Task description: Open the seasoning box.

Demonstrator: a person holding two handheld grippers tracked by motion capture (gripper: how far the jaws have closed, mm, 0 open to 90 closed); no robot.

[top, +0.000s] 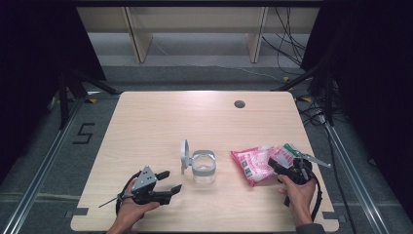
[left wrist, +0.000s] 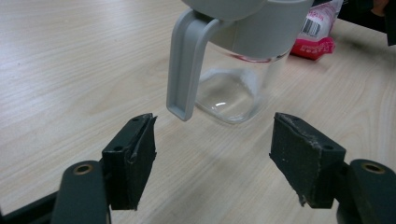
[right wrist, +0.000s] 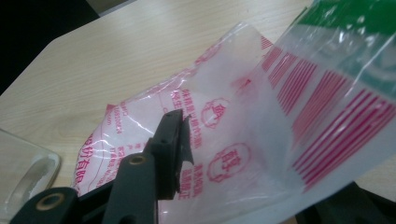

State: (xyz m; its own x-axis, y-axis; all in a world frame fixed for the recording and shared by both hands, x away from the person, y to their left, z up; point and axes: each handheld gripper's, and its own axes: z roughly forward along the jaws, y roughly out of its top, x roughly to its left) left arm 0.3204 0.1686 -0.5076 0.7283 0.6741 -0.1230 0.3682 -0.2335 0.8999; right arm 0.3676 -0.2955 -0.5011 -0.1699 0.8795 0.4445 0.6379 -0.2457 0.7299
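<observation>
Pink-printed plastic bag (top: 254, 165) is being met by the right hand-held gripper (top: 285, 171) at the bench's (top: 160, 117) four o'clock.
Its jaws are standing apart around the film; the left hand-held gripper (top: 171, 181), jaws spread, is being held at the glass jar's (top: 203, 167) eight o'clock.

The table (top: 204, 117) is evenly lit from above in the high view, while the surroundings at both sides are left nearly black. Only short, soft shadows are cast. In the left gripper view, glare is seen on the glass jar (left wrist: 233, 93). In the right gripper view, the plastic bag (right wrist: 261, 121) is rendered soft and streaked with highlights.
</observation>
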